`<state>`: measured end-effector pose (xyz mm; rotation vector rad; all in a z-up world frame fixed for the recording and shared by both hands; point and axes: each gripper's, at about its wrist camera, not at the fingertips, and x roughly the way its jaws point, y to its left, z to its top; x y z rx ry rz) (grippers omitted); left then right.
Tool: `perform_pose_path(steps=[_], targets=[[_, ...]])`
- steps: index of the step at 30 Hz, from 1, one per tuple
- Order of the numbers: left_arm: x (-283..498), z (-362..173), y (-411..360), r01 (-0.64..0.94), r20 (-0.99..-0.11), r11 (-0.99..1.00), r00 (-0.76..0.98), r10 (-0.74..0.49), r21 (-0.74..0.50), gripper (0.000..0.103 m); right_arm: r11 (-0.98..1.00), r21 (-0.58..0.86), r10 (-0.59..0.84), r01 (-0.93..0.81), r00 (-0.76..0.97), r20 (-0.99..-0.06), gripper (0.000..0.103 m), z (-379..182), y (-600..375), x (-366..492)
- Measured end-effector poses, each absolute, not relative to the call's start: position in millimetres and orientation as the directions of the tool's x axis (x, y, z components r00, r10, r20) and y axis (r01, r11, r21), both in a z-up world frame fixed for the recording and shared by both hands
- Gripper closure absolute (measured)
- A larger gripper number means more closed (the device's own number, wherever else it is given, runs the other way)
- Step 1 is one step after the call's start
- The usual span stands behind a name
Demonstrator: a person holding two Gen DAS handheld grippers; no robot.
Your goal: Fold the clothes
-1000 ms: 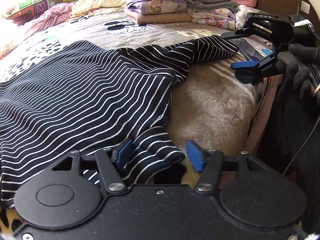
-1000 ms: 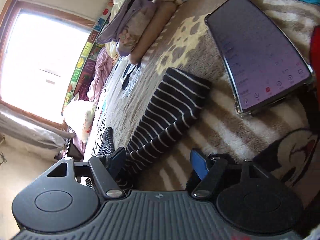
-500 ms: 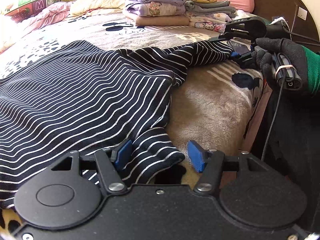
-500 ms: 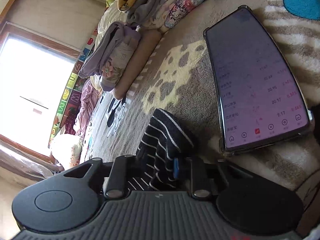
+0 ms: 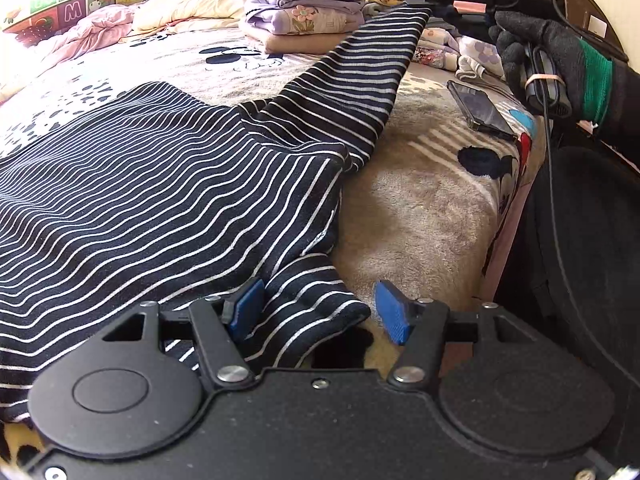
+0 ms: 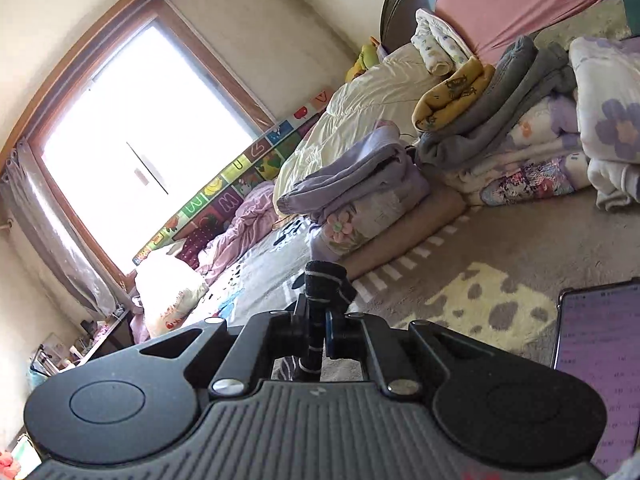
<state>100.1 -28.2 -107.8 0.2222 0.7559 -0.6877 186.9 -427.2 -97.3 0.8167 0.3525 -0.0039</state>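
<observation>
Bedside: "DAS"-marked right tongs clamp striped sleeve; left tongs gape.

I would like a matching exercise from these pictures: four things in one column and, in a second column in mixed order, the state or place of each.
Things:
1. right gripper
2. left gripper
3. phone
4. grey garment

States or places:
A. lying flat on the bed cover, near its edge
B. open, a striped cuff between its fingers
C. folded in a pile, under a yellow piece
D. shut on the striped sleeve end, lifted off the bed

Pairs: 1-D, 2-B, 3-A, 4-C
</observation>
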Motion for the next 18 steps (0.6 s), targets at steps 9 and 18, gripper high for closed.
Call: perform_pose_path(steps=[9,18], targets=[[101.3,-107.8,-27.4,0.649,-0.697,0.759,0.519,-0.494,-0.055,0.043,0.777,0.613,0.126,0.146,0.917,-0.378,0.095,-94.0,-453.6,223.7],[102.6,-107.5,-25.6,0.657,-0.697,0.751,0.507,-0.507,-0.067,0.043,0.866,0.452,0.047,0.211,0.867,-0.495,0.087,-84.4,-452.7,247.6]])
